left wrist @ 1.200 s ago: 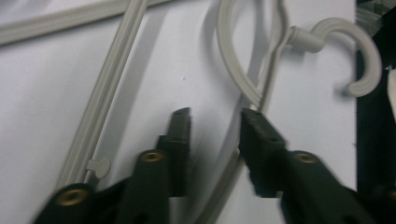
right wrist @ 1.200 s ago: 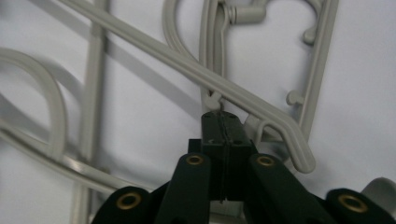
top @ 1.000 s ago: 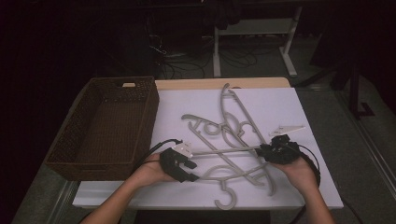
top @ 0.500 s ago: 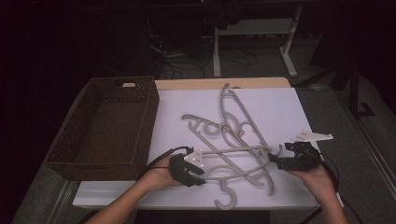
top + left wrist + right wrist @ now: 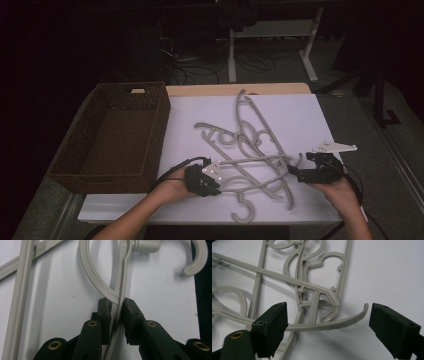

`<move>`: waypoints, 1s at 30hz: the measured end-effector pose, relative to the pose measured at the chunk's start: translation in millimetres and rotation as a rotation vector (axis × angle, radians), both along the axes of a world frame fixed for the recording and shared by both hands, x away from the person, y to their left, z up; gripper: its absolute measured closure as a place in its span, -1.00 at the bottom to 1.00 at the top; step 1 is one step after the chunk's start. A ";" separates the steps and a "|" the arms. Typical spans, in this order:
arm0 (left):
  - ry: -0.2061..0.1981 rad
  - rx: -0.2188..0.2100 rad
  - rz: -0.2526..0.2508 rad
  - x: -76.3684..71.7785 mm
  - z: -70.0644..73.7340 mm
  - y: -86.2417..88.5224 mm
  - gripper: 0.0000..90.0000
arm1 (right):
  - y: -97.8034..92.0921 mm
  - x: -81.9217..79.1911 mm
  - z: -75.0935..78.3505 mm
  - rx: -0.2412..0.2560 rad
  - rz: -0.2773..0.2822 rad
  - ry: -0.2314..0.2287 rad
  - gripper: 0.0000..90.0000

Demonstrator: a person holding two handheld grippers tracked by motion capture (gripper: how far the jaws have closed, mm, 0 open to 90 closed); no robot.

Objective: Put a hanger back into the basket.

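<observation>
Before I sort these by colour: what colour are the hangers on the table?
The hangers are light grey, clearest in the right gripper view.

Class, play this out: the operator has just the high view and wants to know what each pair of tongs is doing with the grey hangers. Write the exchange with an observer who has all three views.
Operator: From above, the left tongs sit at the pile's edge. Are they gripping anything?
Observer: Yes. In the left gripper view the two jaws are pinched on a thin hanger arm.
Operator: And the right tongs?
Observer: Open. In the right gripper view the jaws stand wide apart, and a curved hanger tip lies between them, ungripped.
Operator: Anything else near the left jaws?
Observer: A hanger hook curls at that view's top right, beyond the gripped arm.
</observation>
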State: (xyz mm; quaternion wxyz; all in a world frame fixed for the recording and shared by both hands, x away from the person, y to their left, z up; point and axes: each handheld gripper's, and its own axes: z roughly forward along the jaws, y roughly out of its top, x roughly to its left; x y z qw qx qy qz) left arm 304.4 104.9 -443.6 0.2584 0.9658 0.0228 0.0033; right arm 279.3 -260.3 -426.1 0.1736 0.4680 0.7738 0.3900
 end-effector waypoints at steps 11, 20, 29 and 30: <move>-0.004 0.006 -0.004 0.4 0.8 -1.7 0.82 | 1.1 0.0 -0.5 0.003 0.011 -0.005 -0.70; 0.013 -0.019 0.004 2.7 4.6 0.8 0.82 | 2.6 0.3 -2.3 0.002 0.027 -0.004 -0.74; 0.036 -0.114 0.068 7.3 24.9 9.8 0.82 | 1.0 0.6 -4.4 0.003 0.029 -0.009 -0.75; 0.040 -0.126 0.080 8.4 27.9 10.8 0.82 | 0.7 0.7 -4.9 0.003 0.029 -0.008 -0.75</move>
